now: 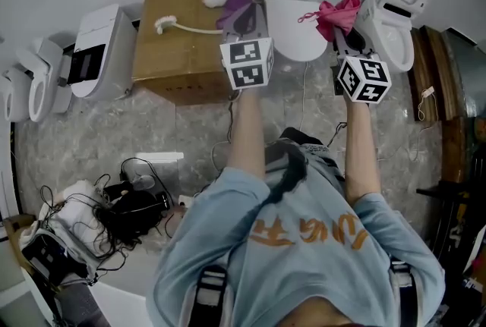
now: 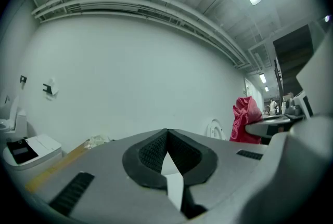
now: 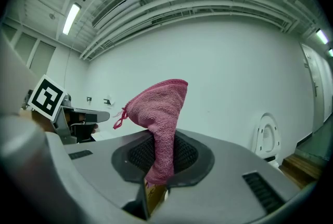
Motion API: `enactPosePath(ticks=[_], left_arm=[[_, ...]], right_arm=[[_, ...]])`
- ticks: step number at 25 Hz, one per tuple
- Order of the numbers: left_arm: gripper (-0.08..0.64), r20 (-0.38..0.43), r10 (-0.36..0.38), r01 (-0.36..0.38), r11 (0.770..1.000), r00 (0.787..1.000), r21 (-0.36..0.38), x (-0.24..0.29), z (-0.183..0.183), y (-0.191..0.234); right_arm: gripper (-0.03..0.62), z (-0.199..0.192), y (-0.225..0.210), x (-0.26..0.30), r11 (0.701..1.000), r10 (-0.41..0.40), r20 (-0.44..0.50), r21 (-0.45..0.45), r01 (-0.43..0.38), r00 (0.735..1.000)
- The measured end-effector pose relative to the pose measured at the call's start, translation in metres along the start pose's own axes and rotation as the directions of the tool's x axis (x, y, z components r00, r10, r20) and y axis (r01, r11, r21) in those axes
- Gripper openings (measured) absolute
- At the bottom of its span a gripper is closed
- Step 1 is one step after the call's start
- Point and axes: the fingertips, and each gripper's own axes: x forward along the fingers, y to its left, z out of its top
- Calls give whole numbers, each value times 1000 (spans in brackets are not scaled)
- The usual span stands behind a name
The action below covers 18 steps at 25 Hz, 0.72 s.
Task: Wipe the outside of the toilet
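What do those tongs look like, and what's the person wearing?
The left tongs and right tongs have smooth grey bodies, black ribbed pads, each topped by a white cube with black square markers. The person wears a light blue top with orange lettering and dark shoulder straps.

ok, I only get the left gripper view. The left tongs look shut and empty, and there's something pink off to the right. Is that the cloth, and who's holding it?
Observer: Yes, it's the cloth. In the right gripper view the right tongs are shut on the pink cloth, which stands up from between them.
Operator: Where is it against the toilet?
Observer: In the head view it's at the right edge of the white toilet, whose lid is down. I can't tell if it touches.
Operator: And my left side?
Observer: The left tongs are held by the right edge of a cardboard box, just left of that toilet.
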Motion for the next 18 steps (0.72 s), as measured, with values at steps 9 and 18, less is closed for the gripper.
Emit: enactPosePath(ticks=[9,18], left_arm=[[20,4,-17,17,1000,1000,-1,15,2,-7],[20,14,27,-27,999,1000,39,63,15,13]], right_arm=[[66,2,-17,3,1000,-12,12,12,12,1000],[66,17,-45,58,1000,14,66,24,-15,998]])
